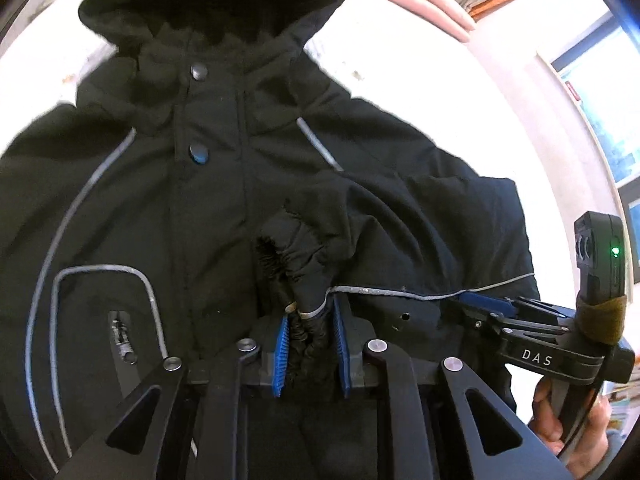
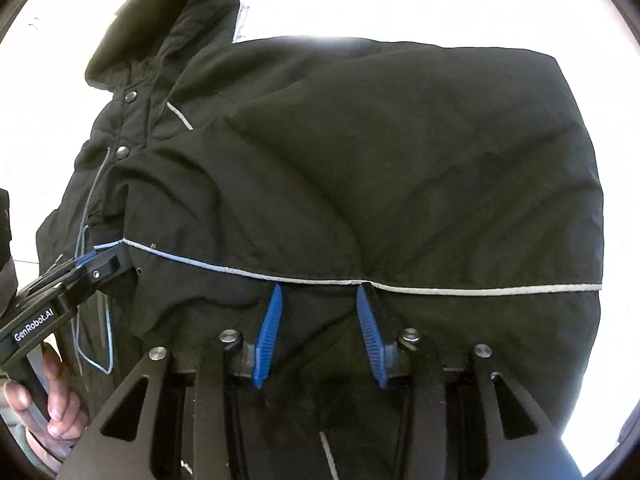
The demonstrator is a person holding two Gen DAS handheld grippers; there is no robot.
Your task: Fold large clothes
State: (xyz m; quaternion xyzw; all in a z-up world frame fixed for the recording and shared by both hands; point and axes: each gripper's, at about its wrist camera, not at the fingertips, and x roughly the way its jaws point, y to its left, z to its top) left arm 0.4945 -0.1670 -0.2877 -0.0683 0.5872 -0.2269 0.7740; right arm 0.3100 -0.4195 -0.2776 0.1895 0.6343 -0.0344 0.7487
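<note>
Lying front-up on a white surface, the black jacket has its hood toward twelve o'clock in the left wrist view, two snap buttons running down its closed placket and a zipped pocket at about eight o'clock. One sleeve is folded across the chest, its gathered cuff ending near the middle of the frame. The left gripper has its jaws clamped on that cuff: bunched black cloth and a bit of grey piping fill the narrow gap between the blue pads. At three to four o'clock in the same view, the right gripper comes in from the side, held by a hand, its blue tips at the grey piping of the folded sleeve.

In the right wrist view, the sleeve spreads wide across the frame, with the piping crossing from nine to three o'clock. The right gripper has its jaws partly apart, their tips touching the piping with sleeve cloth lying between them; whether the pads pinch it I cannot tell. At eight o'clock the left gripper and a hand show.
</note>
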